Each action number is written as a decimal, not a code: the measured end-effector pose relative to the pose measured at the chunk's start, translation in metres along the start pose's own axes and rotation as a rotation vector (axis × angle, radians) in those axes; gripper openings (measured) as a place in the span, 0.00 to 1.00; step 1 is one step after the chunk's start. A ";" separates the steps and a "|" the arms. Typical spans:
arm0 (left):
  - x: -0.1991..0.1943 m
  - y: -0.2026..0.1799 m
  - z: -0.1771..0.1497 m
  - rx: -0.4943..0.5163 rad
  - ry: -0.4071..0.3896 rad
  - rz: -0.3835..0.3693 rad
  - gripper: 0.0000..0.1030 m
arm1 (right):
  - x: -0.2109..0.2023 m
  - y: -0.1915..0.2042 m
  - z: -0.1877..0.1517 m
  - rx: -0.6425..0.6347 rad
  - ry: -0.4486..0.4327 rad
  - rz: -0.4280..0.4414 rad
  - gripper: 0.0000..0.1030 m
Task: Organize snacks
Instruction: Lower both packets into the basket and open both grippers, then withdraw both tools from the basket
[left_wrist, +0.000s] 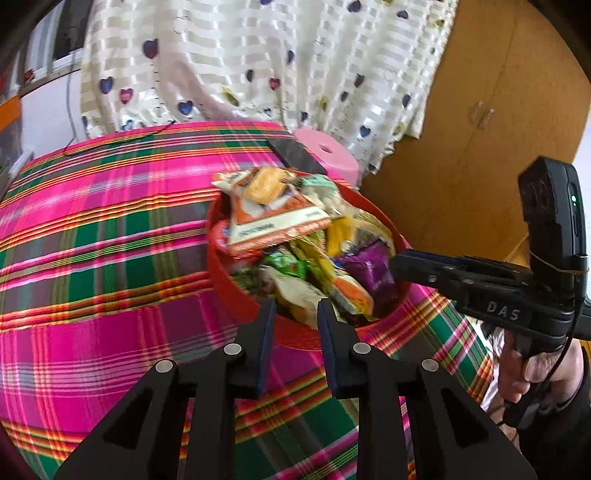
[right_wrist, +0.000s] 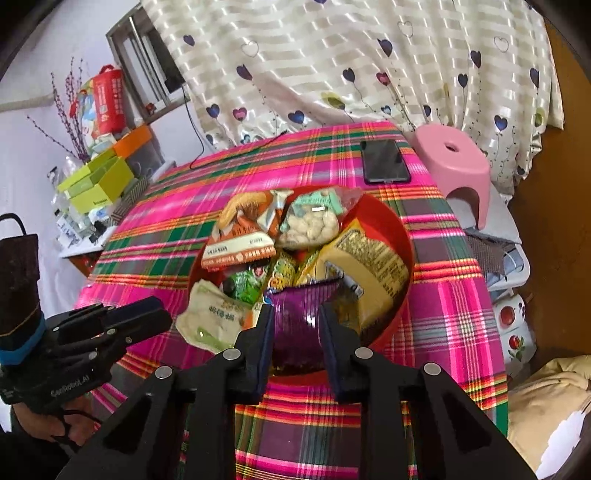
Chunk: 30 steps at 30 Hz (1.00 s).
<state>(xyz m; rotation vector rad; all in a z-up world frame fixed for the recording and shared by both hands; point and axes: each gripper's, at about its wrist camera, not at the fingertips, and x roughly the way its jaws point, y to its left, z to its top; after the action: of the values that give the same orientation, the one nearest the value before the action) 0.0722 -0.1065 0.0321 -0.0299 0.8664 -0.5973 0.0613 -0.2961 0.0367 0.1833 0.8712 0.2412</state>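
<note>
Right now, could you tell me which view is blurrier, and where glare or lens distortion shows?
Left wrist view: motion-smeared, the round red snack bowl and pink plaid tablecloth soft and bulging. Right wrist view: sharper; glare on the shiny purple foil packet and satin heart-print curtain; black corners from the fisheye.

Left view: the tablecloth (left_wrist: 110, 258) and snacks (left_wrist: 295, 258) look smeared | the phone (left_wrist: 295, 155) at 12 o'clock is partly behind the packets | Right view: the purple packet (right_wrist: 303, 310) hides its lower part between the fingers (right_wrist: 266, 332) | small things on the side table (right_wrist: 74, 221) at 9 o'clock are too tiny to tell
</note>
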 end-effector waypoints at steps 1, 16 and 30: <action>0.003 -0.003 0.001 0.009 0.004 -0.006 0.24 | 0.002 0.000 0.000 -0.001 0.006 0.001 0.21; 0.031 -0.006 0.022 0.033 0.024 0.010 0.23 | 0.022 0.000 0.007 -0.009 0.039 0.004 0.21; -0.029 0.002 -0.002 -0.032 -0.076 0.042 0.23 | -0.026 0.030 -0.011 -0.044 -0.051 -0.028 0.29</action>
<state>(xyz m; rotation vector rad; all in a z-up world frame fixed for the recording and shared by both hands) 0.0574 -0.0898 0.0503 -0.0633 0.8010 -0.5398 0.0325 -0.2744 0.0563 0.1358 0.8164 0.2283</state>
